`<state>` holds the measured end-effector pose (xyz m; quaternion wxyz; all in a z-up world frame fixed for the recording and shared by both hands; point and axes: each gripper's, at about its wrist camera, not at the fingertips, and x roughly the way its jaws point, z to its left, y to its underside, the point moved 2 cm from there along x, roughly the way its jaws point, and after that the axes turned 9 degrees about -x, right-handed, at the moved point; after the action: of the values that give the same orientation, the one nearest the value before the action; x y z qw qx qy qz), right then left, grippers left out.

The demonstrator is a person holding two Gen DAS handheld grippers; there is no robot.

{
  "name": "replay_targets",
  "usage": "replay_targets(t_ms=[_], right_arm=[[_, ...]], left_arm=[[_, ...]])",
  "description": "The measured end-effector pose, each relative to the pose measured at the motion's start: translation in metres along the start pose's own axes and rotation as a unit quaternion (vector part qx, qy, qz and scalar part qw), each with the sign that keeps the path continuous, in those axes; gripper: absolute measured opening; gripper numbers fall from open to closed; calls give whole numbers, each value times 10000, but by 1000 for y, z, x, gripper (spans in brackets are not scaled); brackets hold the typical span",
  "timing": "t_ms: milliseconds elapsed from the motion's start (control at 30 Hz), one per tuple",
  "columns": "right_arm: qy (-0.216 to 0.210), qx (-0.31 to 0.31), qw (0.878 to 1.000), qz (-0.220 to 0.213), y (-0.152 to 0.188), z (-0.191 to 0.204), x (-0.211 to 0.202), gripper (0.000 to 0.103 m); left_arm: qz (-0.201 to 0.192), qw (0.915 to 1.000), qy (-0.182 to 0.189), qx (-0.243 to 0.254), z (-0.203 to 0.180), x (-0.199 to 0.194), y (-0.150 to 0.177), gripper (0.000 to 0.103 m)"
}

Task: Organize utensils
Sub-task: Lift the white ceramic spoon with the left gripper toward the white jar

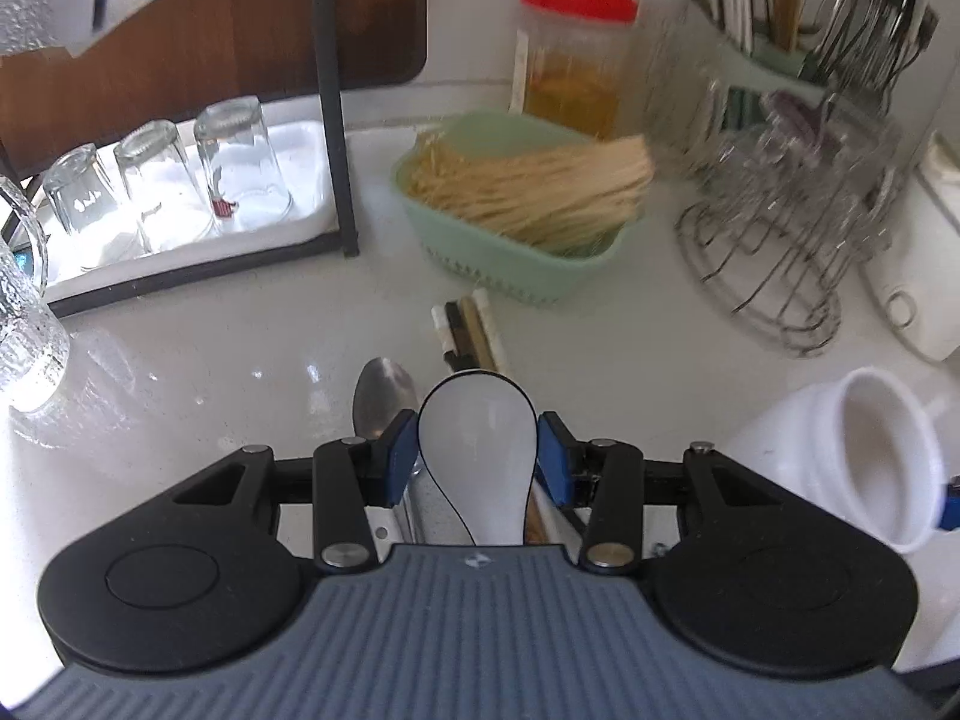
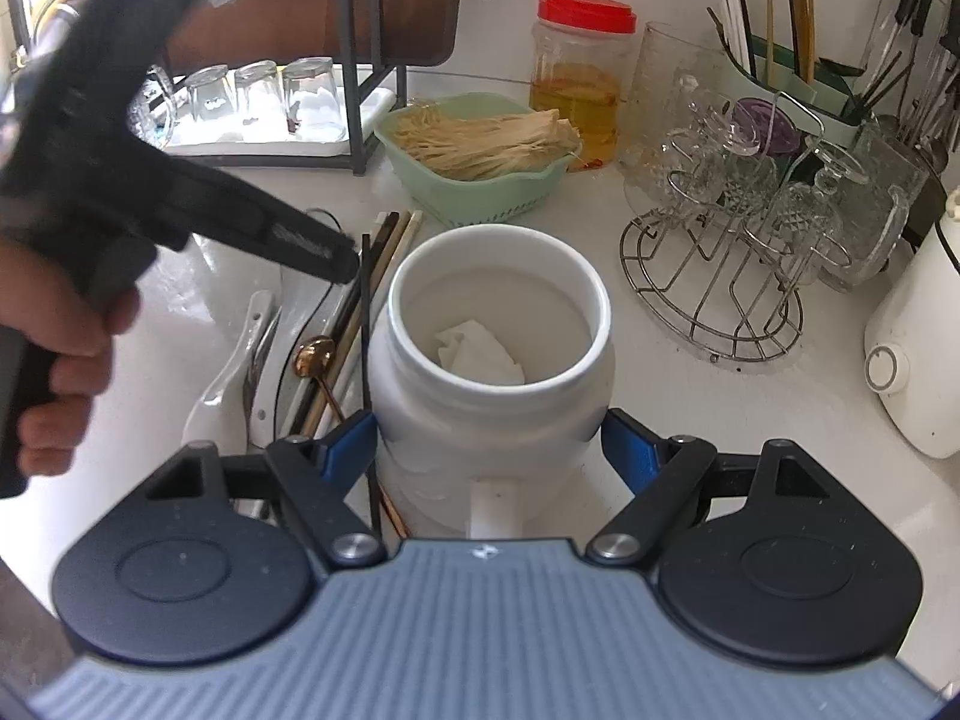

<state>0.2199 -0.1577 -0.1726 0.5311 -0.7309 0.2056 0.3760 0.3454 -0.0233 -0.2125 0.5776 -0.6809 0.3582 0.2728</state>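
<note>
My left gripper (image 1: pixel 477 456) is shut on the bowl of a white ceramic spoon with a dark rim (image 1: pixel 480 420), its blue pads pressing both sides. Under it on the white counter lie a metal spoon (image 1: pixel 384 396) and several chopsticks (image 1: pixel 471 330). My right gripper (image 2: pixel 489 441) is shut on a white jar (image 2: pixel 498 432), which stands upright with crumpled paper (image 2: pixel 480 354) inside. That jar (image 1: pixel 864 456) shows at the right of the left wrist view. Left of the jar, a second white spoon (image 2: pixel 228 384), a gold spoon (image 2: pixel 312 357) and chopsticks (image 2: pixel 390 252) lie in a pile beneath the hand-held left gripper (image 2: pixel 336 261).
A green basket (image 2: pixel 480 198) of pale dried strands sits behind the pile. A red-lidded jar (image 2: pixel 579 78), a wire rack of glasses (image 2: pixel 720 276) and a cutlery holder (image 2: pixel 792 78) stand at the back right. Upturned glasses (image 1: pixel 168 180) fill a tray back left. A white appliance (image 2: pixel 912 360) stands at the right.
</note>
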Motion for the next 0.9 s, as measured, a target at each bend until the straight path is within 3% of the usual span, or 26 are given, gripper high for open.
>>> replay_targets(t_ms=[367,500,900], right_arm=[[164,57,9998,9,-2,7,2,84],[-56,240,9996,-101,-2,5,1,84],[27,258,9996,-111,-2,9,4,83]], left_arm=[[-101,9989,408,-222,12,-42,-5,49],[-258,9984,480,-163,13,-53,-4,49],[-465,9969,587,-225,24,-83,-8,49]])
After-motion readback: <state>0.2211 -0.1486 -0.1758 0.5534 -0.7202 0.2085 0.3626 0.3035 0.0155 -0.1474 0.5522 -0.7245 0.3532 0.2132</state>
